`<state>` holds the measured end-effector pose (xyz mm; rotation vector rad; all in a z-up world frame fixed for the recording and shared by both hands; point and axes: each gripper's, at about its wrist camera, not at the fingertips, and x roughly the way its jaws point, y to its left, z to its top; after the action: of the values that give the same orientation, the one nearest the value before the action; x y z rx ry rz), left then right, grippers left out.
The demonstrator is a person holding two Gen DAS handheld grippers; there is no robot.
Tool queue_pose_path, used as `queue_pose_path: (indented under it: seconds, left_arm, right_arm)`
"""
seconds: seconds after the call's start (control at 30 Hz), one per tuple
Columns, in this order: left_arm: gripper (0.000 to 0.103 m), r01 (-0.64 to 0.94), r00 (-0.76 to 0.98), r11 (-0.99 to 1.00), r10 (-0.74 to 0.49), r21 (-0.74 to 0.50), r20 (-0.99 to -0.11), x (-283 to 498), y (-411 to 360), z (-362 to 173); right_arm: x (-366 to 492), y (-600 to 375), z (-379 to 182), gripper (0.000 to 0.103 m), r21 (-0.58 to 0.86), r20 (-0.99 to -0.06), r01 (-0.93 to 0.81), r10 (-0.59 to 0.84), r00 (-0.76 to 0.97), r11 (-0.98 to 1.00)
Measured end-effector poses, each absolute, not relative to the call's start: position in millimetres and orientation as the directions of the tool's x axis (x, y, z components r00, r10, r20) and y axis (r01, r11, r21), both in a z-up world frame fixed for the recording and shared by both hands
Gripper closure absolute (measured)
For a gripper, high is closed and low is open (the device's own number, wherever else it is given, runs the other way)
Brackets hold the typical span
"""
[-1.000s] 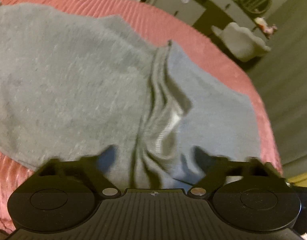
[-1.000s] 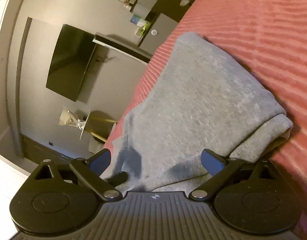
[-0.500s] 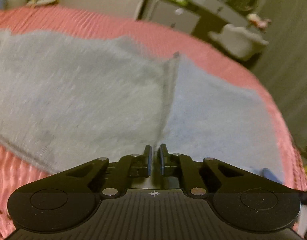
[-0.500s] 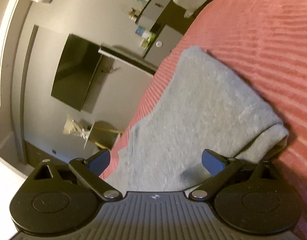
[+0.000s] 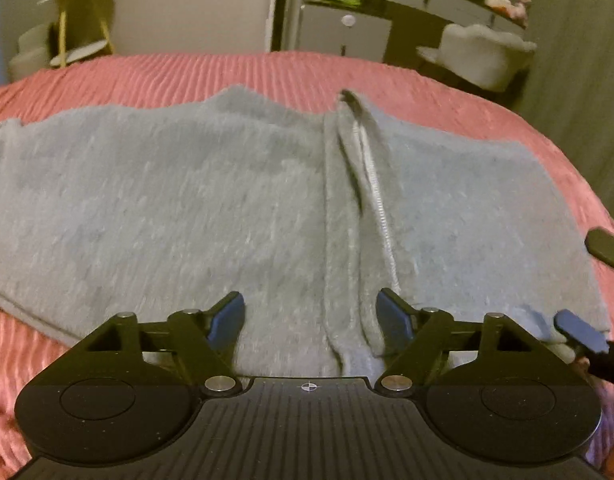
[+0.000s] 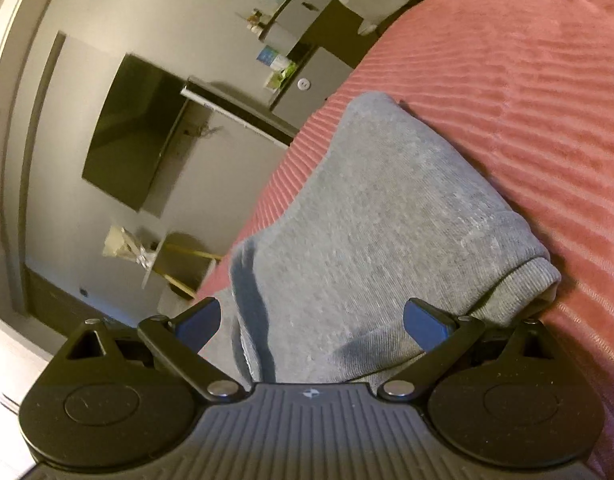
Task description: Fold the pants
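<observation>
Grey pants [image 5: 187, 208] lie spread flat across the pink bedspread [image 5: 267, 72], w/ the waistband end nearest the right gripper [image 6: 311, 320]. One landmark for everything: the ridge of bunched fabric w/ its white drawstring [image 5: 377, 192] running down the middle of the pants.

Left gripper [image 5: 311, 312] hovers right over the near end of that ridge, jaws just been opening, now spread wide, nothing pinched; the cloth lies under them, not gripped. Looks like it let go so the layer can settle flat before the next fold.

Right gripper sits to the right of the ridge, at the pants' corner, jaws wide too, cloth below and no pinch. Its blue fingertip [image 5: 579, 334] shows at that corner in the left view. Prob. waiting to take the edge.

Edges: far hem line beyond the ridge is wavy, not squared. Near edge left of the ridge runs fairly straight. Plenty of bare bedspread beyond the ridge's far end for a fold-over; right of it the bed drops off close to the pants' edge, so less room there.
</observation>
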<state>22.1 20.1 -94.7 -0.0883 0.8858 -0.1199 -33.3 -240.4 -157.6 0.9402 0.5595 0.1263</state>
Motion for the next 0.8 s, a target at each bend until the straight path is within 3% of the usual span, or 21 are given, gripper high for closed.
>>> queue_pose_path:
  seconds: [0.13, 0.23, 0.43, 0.5, 0.53, 0.67, 0.77, 0.8]
  left_arm:
    - [0.021, -0.045, 0.612, 0.998, -0.001, -0.036, -0.791, 22.8, 30.6, -98.3]
    - [0.025, -0.153, 0.592, 0.987, 0.059, -0.040, -0.804, 25.8, 48.6, -96.8]
    - [0.021, -0.236, 0.605, 0.959, 0.020, -0.155, -0.796, 14.4, 77.8, -86.9]
    - [0.014, -0.234, 0.617, 0.957, 0.012, -0.169, -0.787, 8.6, 78.9, -82.6]
    - [0.010, -0.230, 0.622, 0.957, 0.007, -0.174, -0.783, 5.7, 79.0, -81.8]
    - [0.010, -0.210, 0.619, 0.964, -0.001, -0.166, -0.786, 8.7, 74.7, -83.4]
    - [0.010, -0.201, 0.613, 0.970, 0.015, -0.137, -0.790, 10.4, 68.5, -86.2]
    - [0.010, -0.198, 0.615, 0.970, 0.013, -0.138, -0.789, 9.7, 68.0, -85.9]
  right_arm:
    - [-32.3, -220.7, -143.2, 0.005, 0.650, -0.463, 0.109, 0.278, 0.842, 0.752]
    - [-28.7, -202.5, -135.7, 0.005, 0.539, -0.518, 0.087, 0.249, 0.818, 0.838]
    - [-23.7, -172.1, -130.6, 0.005, 0.347, -0.606, 0.058, 0.176, 0.776, 0.936]
    - [-21.8, -167.3, -124.7, 0.005, 0.318, -0.610, 0.082, 0.138, 0.780, 0.945]
    - [-20.0, -166.1, -120.4, 0.005, 0.303, -0.606, 0.108, 0.104, 0.789, 0.947]
    - [-4.2, -165.2, -117.8, 0.005, 0.169, -0.634, 0.215, -0.061, 0.771, 0.962]
    - [7.2, -160.6, -145.3, 0.003, 0.064, -0.716, 0.171, -0.074, 0.694, 0.983]
    - [0.6, -156.1, -148.7, 0.003, 0.036, -0.686, 0.157, -0.090, 0.722, 0.987]
